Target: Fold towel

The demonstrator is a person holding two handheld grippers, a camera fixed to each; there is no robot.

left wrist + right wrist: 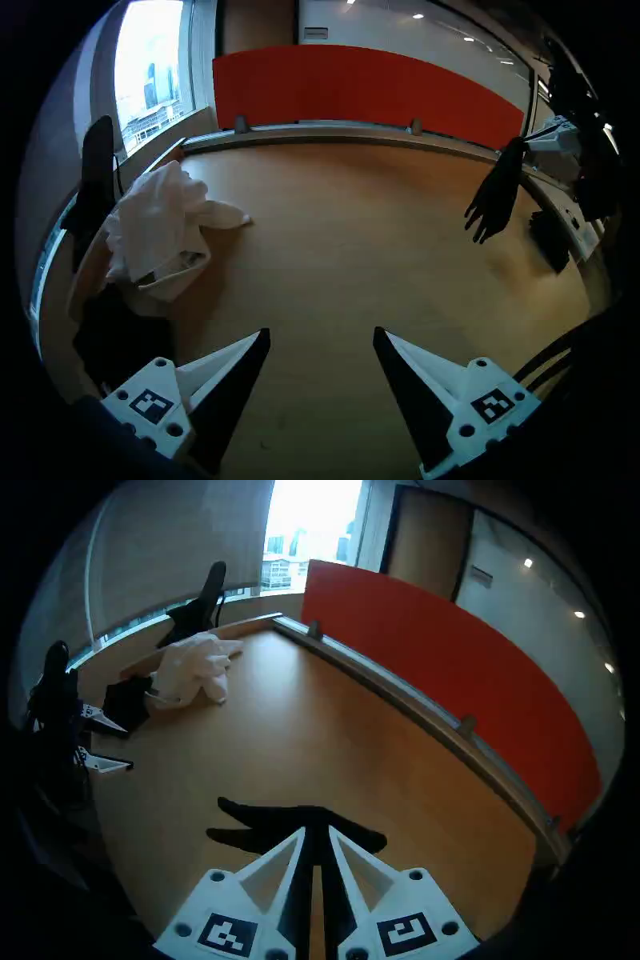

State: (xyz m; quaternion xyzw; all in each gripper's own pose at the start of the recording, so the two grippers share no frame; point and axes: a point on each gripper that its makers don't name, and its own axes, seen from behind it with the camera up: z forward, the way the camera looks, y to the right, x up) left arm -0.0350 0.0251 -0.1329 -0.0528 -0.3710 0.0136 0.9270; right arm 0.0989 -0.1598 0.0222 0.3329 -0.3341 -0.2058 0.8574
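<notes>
Left gripper view: a towel (160, 224) lies heaped on the table (344, 240) at ten o'clock, near its left edge, with a cloth (120, 336) just beside it at eight. A chair (96, 172) stands behind the towel, with a window (152, 72) beyond at eleven. A partition (360, 88) runs along the table's far edge at twelve. At two o'clock a glove (494, 200) hangs over the table from the right gripper (520, 144).

Right gripper view: glove in the jaws at six, towel at ten, left gripper (128, 748) at nine.
</notes>
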